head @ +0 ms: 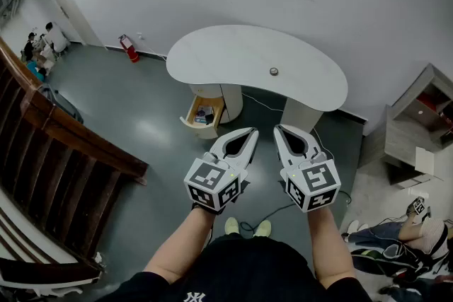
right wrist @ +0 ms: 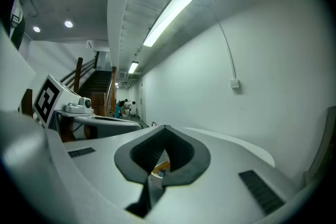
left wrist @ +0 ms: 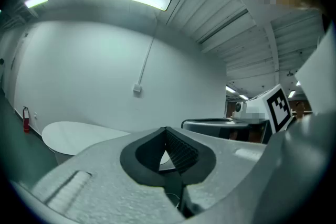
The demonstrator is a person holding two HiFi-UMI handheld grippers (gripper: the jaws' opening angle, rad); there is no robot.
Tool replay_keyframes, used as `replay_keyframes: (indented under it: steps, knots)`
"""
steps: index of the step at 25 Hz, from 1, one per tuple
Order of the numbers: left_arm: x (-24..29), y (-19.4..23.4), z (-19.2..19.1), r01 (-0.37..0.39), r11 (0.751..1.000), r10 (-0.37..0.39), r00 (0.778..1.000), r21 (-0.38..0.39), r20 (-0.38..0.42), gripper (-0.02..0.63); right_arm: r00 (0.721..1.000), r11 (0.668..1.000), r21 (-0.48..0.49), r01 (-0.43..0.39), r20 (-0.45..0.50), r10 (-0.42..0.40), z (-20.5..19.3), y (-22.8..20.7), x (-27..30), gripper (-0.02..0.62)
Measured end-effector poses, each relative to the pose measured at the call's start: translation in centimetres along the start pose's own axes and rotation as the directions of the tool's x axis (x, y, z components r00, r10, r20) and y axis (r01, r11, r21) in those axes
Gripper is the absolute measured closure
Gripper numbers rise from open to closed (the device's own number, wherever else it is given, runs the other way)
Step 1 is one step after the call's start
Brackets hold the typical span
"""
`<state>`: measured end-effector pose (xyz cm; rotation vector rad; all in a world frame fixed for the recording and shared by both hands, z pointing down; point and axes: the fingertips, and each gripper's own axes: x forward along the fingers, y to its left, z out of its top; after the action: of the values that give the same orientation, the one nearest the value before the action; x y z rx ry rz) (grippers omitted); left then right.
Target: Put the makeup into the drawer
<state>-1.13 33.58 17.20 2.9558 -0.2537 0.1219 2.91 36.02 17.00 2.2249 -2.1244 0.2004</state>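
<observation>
Nearest, my left gripper [head: 253, 131] and right gripper [head: 277, 129] sit side by side, jaws together and empty. Ahead of the jaws and to the left, the drawer [head: 204, 114] stands open. Straight ahead, the makeup [head: 274, 71] rests on the tabletop [head: 226, 53].

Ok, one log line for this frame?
stage: standing back from table | left gripper: shut, empty | right gripper: shut, empty | drawer: open | small item: on tabletop

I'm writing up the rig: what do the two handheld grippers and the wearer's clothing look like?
The left gripper and right gripper are pale grey, curved two-jaw shells with dark ribbed pads. Each carries a white cube with black square markers. The person wears a black short-sleeved top.
</observation>
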Motion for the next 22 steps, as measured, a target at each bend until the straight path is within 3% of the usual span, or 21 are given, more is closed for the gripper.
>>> replay_keyframes:
  steps: [6,12,22]
  knots:
    - [0.1,-0.7,0.1,0.001,1.000,-0.001,1.000,-0.002,0.003,0.597,1.000,1.000,0.010,-0.007,0.007,0.006,0.1,0.0,-0.7,0.581]
    - [0.4,-0.2,0.4,-0.019,1.000,0.019,1.000,0.004,0.005,0.597,0.996,0.990,0.134,-0.041,0.090,0.029,0.9,-1.1,-1.4,0.580]
    - [1.0,0.3,-0.1,-0.072,0.997,0.072,0.997,-0.023,0.018,0.597,0.993,0.975,0.211,-0.076,0.104,0.055,-0.8,-3.5,-2.1,0.578]
